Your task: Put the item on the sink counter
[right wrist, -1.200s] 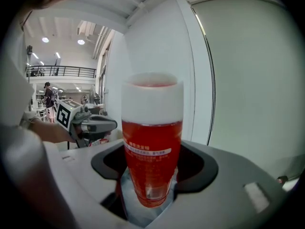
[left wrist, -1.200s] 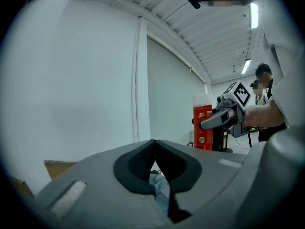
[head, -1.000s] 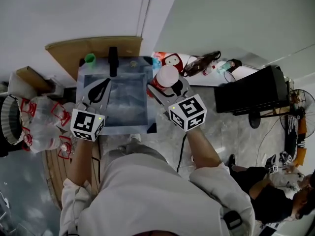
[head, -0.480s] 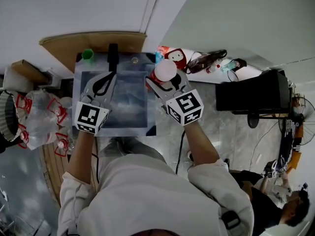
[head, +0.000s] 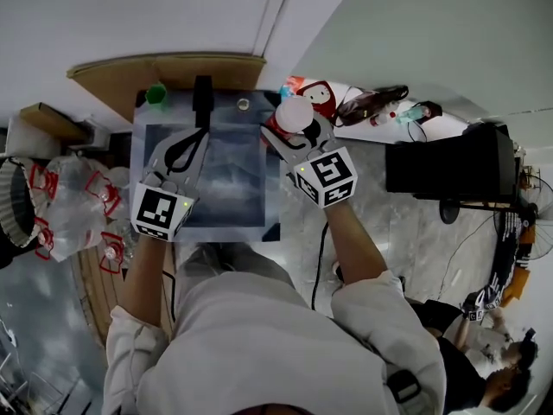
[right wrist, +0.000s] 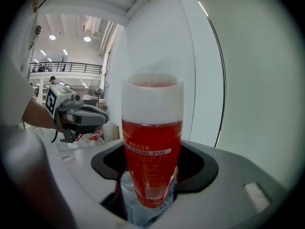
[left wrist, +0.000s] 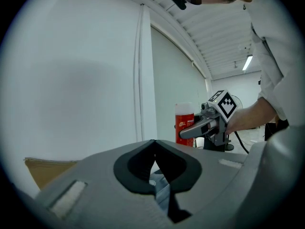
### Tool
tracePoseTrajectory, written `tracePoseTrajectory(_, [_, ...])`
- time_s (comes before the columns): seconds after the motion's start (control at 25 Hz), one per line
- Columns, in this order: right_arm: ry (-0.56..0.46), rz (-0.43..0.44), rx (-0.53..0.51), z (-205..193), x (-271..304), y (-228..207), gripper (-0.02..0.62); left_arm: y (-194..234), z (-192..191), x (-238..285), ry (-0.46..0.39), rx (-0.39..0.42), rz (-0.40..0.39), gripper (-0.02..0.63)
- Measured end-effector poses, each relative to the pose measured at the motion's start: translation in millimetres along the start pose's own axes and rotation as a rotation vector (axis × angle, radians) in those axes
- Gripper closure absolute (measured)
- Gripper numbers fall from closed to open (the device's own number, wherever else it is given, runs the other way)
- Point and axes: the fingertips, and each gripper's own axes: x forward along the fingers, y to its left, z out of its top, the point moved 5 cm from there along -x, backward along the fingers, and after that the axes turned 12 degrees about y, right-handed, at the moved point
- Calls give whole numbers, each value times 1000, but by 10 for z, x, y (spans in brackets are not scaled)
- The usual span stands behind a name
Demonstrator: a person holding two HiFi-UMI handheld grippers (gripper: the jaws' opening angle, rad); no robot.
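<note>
Right gripper view: right gripper (right wrist: 150,187) jaws pinch upright red can (right wrist: 152,142) w/ white cap, by sink (head: 229,188) right edge; left gripper (left wrist: 155,147) jaws pressed together, empty

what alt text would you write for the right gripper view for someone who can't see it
A red can with a white cap stands upright, clamped between the jaws of the right tool, against a pale wall. The left tool shows farther off at the left.
</note>
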Motion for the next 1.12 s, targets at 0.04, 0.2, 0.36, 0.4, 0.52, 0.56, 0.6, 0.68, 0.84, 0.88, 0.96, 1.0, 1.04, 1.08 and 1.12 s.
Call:
tracePoseTrajectory(0.04, [-1, 1, -5, -22, 53, -20, 307, 4, -5, -7, 1, 0, 1, 607])
tracePoseTrajectory(0.2, [3, 7, -28, -116, 294, -100, 307, 32, -12, -35, 10, 3, 4, 606])
tracePoseTrajectory(0.36, [12, 15, -36, -239, 532, -217, 307, 66, -69, -40, 20, -2, 13, 606])
tracePoseTrajectory(0.4, [13, 16, -35, -267, 584, -249, 307, 73, -83, -37, 23, -1, 14, 606])
tracePoseTrajectory(0.52, [12, 17, -32, -356, 745, -349, 307, 94, -102, -11, 33, -1, 12, 606])
tracePoseTrajectory(0.56, [11, 17, -31, -391, 800, -382, 307, 99, -107, 0, 36, -4, 11, 606])
tracePoseTrajectory(0.6, [10, 17, -28, -428, 855, -413, 307, 104, -117, 12, 38, -8, 11, 606])
tracePoseTrajectory(0.68, [9, 19, -22, -510, 969, -475, 307, 119, -148, 39, 43, -19, 11, 606])
tracePoseTrajectory(0.84, [19, 26, -20, -683, 1214, -557, 307, 150, -224, 74, 61, -31, 17, 606])
tracePoseTrajectory(0.88, [20, 28, -20, -724, 1268, -573, 307, 156, -248, 80, 69, -34, 18, 606])
tracePoseTrajectory(0.96, [21, 28, -18, -789, 1365, -610, 307, 176, -292, 95, 82, -37, 21, 606])
tracePoseTrajectory(1.0, [20, 27, -15, -816, 1408, -629, 307, 186, -311, 101, 87, -37, 23, 606])
tracePoseTrajectory(1.04, [20, 27, -11, -843, 1447, -647, 307, 193, -329, 105, 93, -38, 24, 606])
tracePoseTrajectory(1.08, [19, 27, -7, -872, 1484, -663, 307, 197, -348, 106, 100, -40, 26, 606])
tracePoseTrajectory(1.12, [19, 26, -3, -904, 1518, -678, 307, 199, -366, 106, 107, -42, 27, 606])
